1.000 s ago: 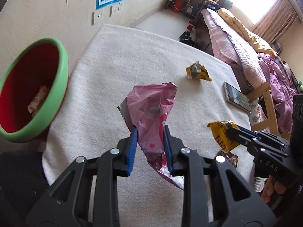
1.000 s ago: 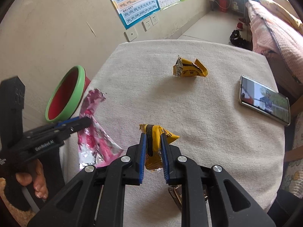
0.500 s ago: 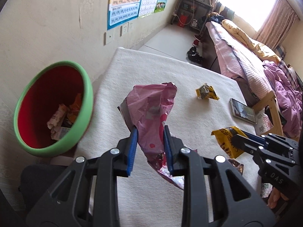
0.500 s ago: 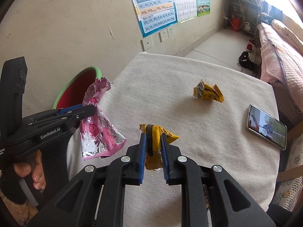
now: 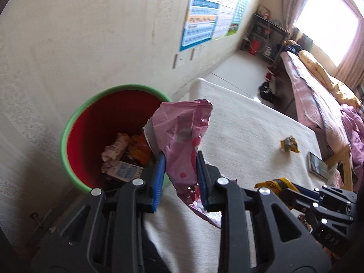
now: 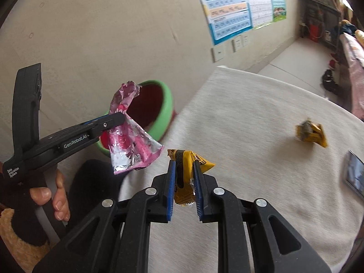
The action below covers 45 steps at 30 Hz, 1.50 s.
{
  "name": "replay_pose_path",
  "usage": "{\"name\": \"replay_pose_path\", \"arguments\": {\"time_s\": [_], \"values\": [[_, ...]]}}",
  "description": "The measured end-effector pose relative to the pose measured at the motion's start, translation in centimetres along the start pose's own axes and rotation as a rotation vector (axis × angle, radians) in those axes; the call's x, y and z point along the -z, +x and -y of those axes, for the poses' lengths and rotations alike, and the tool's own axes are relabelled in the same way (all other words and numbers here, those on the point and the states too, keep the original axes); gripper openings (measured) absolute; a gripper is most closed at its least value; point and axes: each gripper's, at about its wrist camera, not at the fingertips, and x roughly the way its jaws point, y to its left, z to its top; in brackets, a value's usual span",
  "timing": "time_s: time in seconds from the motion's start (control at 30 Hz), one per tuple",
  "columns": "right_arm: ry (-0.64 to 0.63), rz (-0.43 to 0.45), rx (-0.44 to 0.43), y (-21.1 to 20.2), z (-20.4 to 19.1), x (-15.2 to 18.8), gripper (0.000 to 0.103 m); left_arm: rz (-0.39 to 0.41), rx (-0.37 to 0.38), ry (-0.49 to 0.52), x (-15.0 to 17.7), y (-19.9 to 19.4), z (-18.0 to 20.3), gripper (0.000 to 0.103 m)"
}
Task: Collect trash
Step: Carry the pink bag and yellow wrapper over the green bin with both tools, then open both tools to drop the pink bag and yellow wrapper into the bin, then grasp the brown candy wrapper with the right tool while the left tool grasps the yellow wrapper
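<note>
The left gripper [image 5: 179, 177] is clamped on a crumpled pink wrapper [image 5: 182, 136], held in the air at the table's [image 5: 245, 136] wall-side edge. The wrapper's long axis runs along the fingers: its torn upper end points up and away, toward the bin [image 5: 75, 118], and its silvery lower end hangs below the blue pads [image 5: 159, 177]. The right gripper [image 6: 183, 183] is closed on a yellow wrapper [image 6: 186, 173], whose long axis also runs up between the fingers, with a folded corner poking out to the right.

The left wrist view looks down into the red bin with its green rim and shows paper and orange scraps lying inside; the pink wrapper overlaps the bin's near-right rim there. The right wrist view shows the bin only from the side, with the pink wrapper [image 6: 129, 136] between camera and rim, and the person's left hand [image 6: 51, 195] on the handle.

1 more yellow wrapper [image 6: 311, 132] lies well apart, toward the table's far-right side, with a phone [image 6: 355, 175] at the right edge beyond it. Bare white cloth fills the table's middle. The bin stands just beside the table's wall-side edge, close to the wall [image 5: 91, 34], leaving a narrow gap.
</note>
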Motion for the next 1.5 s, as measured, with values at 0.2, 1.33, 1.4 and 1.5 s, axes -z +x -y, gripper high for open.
{"name": "replay_pose_path", "arguments": {"time_s": [0.2,1.33,1.4,1.5], "values": [[-0.029,-0.016,-0.066,3.6,-2.1,-2.6,0.017,0.028,-0.082,-0.050,-1.1,-0.2,-4.3,0.026],[0.255,-0.294,0.356,-5.4,13.4,11.6,0.062,-0.038,-0.030,-0.047,0.0,4.2,-0.3,0.068],[0.310,-0.338,0.350,-4.7,14.6,12.3,0.062,-0.050,0.005,-0.010,0.2,4.4,1.7,0.068],[0.321,-0.369,0.340,-4.1,14.7,12.8,0.063,-0.061,0.052,0.060,0.6,4.6,4.6,0.069]]}}
